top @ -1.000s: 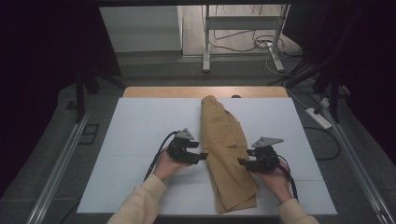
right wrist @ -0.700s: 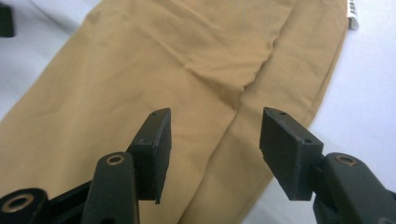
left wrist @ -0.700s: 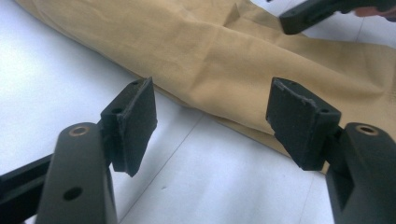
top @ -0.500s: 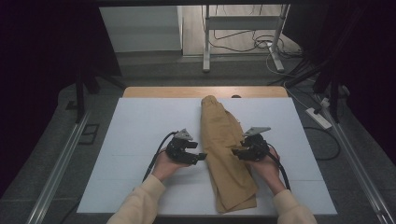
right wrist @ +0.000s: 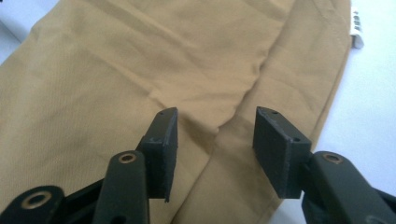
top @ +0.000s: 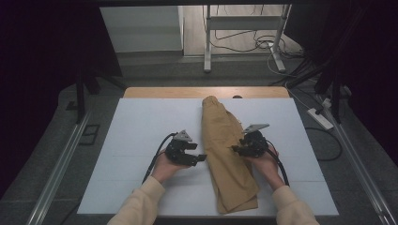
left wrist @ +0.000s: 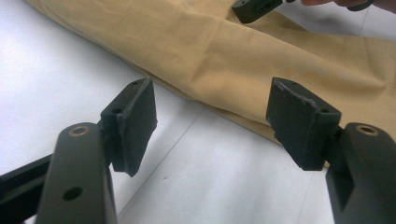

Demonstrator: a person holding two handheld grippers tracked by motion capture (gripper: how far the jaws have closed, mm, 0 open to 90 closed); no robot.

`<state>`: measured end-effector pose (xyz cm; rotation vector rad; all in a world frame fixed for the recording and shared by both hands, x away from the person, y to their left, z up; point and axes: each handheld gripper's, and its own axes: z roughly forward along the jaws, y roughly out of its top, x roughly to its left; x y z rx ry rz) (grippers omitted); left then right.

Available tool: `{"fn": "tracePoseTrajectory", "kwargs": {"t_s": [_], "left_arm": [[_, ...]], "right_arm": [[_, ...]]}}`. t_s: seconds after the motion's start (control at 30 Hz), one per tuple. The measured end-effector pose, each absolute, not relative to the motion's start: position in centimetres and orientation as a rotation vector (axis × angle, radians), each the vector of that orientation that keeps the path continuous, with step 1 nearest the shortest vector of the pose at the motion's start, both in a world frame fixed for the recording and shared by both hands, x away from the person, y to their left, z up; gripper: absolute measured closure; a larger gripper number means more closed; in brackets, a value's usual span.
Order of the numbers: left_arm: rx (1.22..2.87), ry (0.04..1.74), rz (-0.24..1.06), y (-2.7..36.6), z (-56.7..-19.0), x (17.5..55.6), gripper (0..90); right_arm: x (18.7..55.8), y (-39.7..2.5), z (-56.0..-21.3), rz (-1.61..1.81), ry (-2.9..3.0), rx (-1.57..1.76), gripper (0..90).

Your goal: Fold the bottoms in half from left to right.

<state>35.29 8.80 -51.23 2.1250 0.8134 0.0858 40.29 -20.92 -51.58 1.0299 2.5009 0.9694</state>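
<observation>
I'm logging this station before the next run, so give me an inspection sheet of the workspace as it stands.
Surface: white table top, a wooden strip along its far edge.
Job's things: tan folded garment lying lengthwise down the middle, creased; a small white tag at one edge.
Clutter: nothing seen on the table.
Grippers: left gripper open, over bare table beside the garment's edge; right gripper open, over the cloth, gripping nothing.
Cables: a black cable trails from the left gripper, another from the right; loose cables on the floor beyond.
Surroundings: metal stand legs behind the table, a power strip on the floor at right, dark curtains at both sides.
</observation>
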Motion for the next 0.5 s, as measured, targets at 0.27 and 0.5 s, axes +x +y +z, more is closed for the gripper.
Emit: {"fn": "tracePoseTrajectory", "kwargs": {"t_s": [0.27,0.5], "left_arm": [[2.125,0.826,0.099,9.32,-51.19,34.99,32.8],[2.120,0.833,0.107,9.58,-51.14,34.90,32.8]], "right_arm": [[40.41,-19.94,-51.80,0.950,2.537,0.995,59.2],[40.35,-19.90,-51.82,0.960,2.543,0.987,79.5]]}}
